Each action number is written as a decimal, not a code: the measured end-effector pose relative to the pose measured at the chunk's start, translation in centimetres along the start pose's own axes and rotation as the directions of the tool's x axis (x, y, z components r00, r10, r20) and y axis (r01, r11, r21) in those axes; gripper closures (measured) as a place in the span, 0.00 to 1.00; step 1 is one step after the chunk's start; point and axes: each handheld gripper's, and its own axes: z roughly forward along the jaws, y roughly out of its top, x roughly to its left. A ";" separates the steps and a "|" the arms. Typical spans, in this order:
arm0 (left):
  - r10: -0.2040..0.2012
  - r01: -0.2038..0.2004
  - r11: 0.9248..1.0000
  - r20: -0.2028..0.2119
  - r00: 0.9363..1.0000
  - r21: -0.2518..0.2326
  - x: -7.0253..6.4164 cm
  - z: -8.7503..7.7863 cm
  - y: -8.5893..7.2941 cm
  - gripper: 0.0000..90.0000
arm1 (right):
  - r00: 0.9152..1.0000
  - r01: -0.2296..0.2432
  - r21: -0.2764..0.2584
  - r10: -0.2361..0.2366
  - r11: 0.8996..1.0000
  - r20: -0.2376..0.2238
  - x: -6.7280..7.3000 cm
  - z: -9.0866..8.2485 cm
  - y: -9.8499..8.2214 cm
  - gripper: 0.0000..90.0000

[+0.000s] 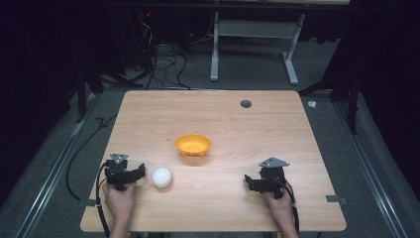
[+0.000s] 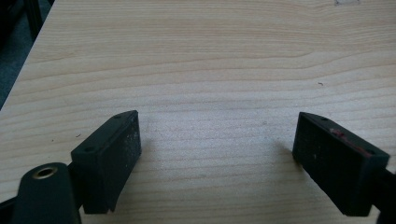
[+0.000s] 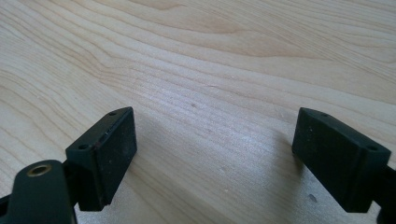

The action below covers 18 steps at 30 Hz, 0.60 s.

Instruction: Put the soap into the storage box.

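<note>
Two hand-held grippers rest low over a pale wooden tabletop.
The left gripper has its fingers spread wide, empty; a white ball sits just beside it, an orange plastic bowl near the middle; the right gripper is likewise wide apart, empty.

Gaping right gripper over table

- The person's forearms are cut off by the bottom edge of the high view; only the left hand and right hand show.
- Orange bowl: too small to tell its contents.
- Floor cables run into darkness; their ends are hidden.
- Left gripper view: both jaws cut off below.
</note>
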 end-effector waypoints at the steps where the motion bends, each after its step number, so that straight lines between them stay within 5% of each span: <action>1: 0.001 -0.001 1.000 0.002 1.000 0.000 0.0 0.0 0.0 0.17 | 1.000 0.000 0.000 0.000 1.000 0.000 0.0 0.0 0.0 0.16; 18: 0.003 -0.003 1.000 0.007 1.000 -0.002 -0.1 0.0 0.0 0.17 | 1.000 -0.001 0.000 0.001 1.000 0.000 0.0 0.0 0.0 0.16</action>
